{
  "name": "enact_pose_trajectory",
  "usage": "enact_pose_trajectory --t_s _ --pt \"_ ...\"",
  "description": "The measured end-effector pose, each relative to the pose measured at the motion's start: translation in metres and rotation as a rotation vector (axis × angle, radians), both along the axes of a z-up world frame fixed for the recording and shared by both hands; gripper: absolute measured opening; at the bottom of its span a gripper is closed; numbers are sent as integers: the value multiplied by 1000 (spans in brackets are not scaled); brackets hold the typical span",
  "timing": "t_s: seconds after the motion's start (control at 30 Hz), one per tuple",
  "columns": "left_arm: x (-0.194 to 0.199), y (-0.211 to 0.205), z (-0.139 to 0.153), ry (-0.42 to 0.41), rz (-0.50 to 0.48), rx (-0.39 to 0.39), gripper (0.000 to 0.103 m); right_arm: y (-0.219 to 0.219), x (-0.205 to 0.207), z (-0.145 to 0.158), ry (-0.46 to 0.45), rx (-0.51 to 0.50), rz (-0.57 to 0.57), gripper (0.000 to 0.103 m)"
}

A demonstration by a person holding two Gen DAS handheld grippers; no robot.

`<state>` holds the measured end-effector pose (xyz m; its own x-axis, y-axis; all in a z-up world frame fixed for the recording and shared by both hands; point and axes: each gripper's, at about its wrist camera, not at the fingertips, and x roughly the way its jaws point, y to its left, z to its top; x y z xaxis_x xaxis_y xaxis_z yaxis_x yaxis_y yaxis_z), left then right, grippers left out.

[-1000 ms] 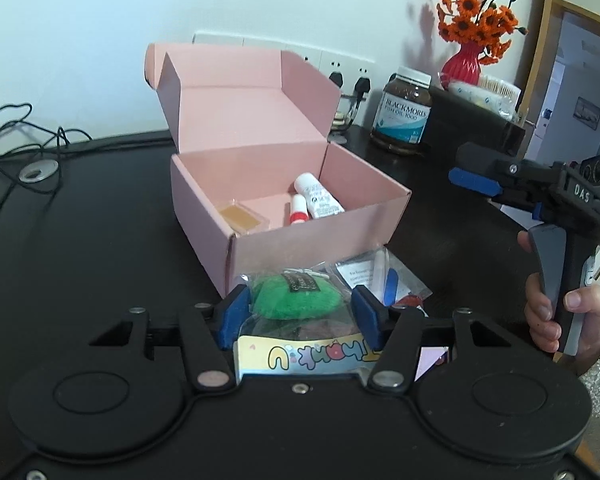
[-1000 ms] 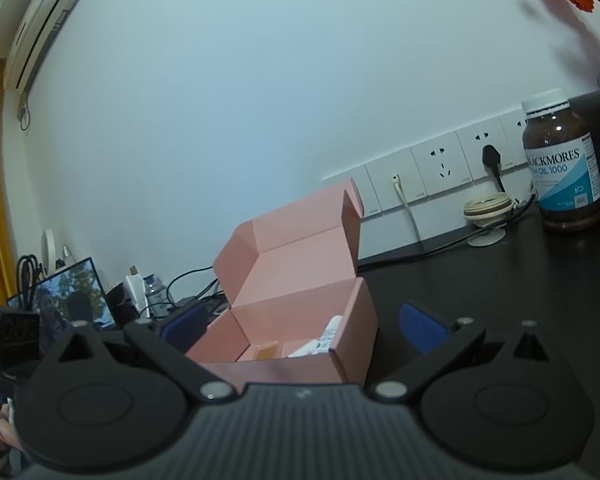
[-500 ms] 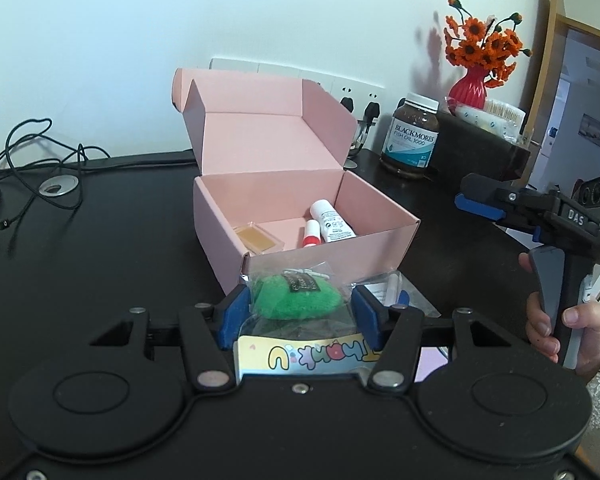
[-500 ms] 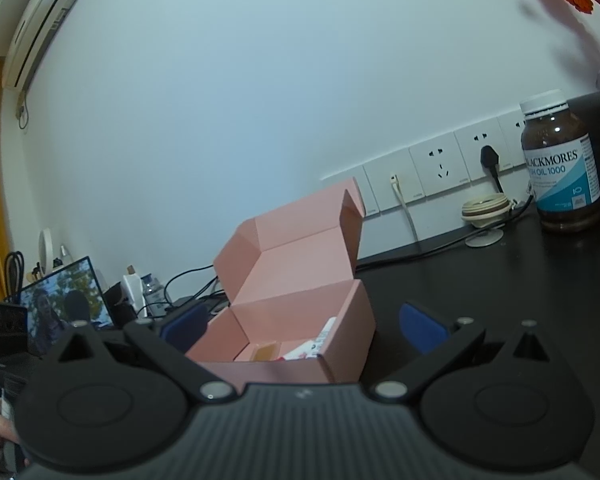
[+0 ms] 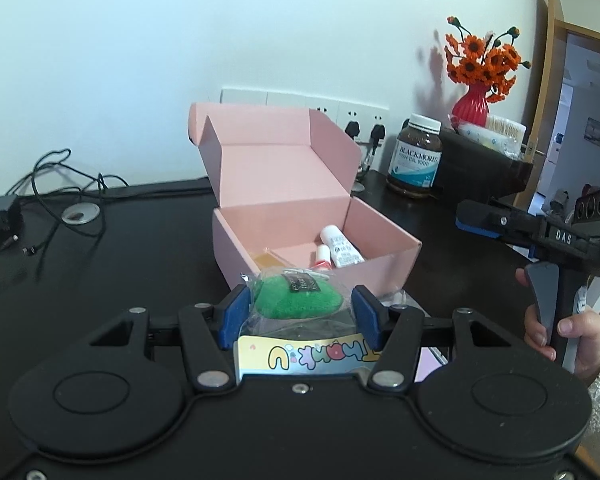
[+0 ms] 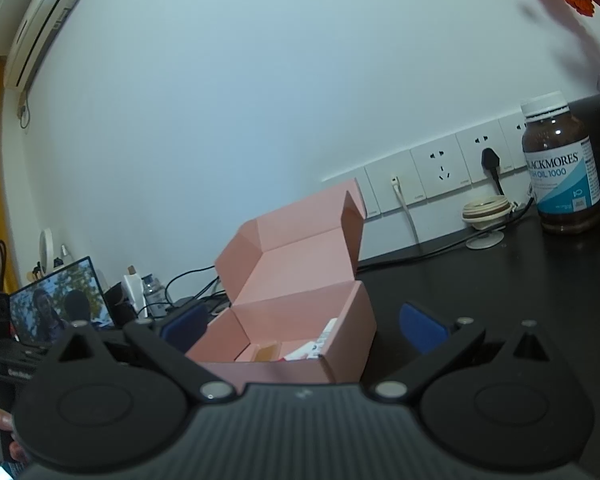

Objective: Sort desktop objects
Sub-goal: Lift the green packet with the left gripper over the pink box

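Left gripper (image 5: pixel 300 309) clamped on a clear packet (image 5: pixel 300 300) holding a green sponge (image 5: pixel 298 297), pinched from both sides between the blue fingers (image 5: pixel 236 312), colourful header card (image 5: pixel 308 354) tucked just behind them. Straight ahead of the fingertips, an open pink box (image 5: pixel 316 236) on the black worktop (image 5: pixel 140 240), lid up, white tube (image 5: pixel 342 247) and small red-and-white bottle (image 5: pixel 323 257) inside. Right gripper (image 6: pixel 300 326) spread wide, nothing between its fingers (image 6: pixel 422 326), the same box seen in the gap beyond them. Brown supplement jar (image 6: pixel 560 168) far off past the right finger.
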<state>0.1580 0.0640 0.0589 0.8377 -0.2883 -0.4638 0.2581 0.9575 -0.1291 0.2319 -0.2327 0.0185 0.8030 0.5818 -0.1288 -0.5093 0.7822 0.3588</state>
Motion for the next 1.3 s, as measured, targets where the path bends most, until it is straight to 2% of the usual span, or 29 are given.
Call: enact_pose_trajectory --t_s 0.27,0.4,0.53,0.83,1.0,1.2,1.3 --pt "11 1 21 -35 4 36 57 1 2 -1 18 -2 -31 102" --pt "24 -3 30 -43 0 51 57 -3 8 -3 64 12 -73 102" --pt "36 -11 33 -45 -10 72 57 -8 16 -5 121 39 -89 102" --pt "69 -29 37 -56 -3 115 58 -12 20 -8 140 68 -77 102" --pt "91 -45 32 -44 11 146 58 -16 24 -9 160 94 -66 102" --pt "110 -63 11 -23 20 186 58 -17 26 -11 170 109 -53 102" --pt "117 -66 3 -11 30 182 58 -17 26 -10 168 106 -46 102"
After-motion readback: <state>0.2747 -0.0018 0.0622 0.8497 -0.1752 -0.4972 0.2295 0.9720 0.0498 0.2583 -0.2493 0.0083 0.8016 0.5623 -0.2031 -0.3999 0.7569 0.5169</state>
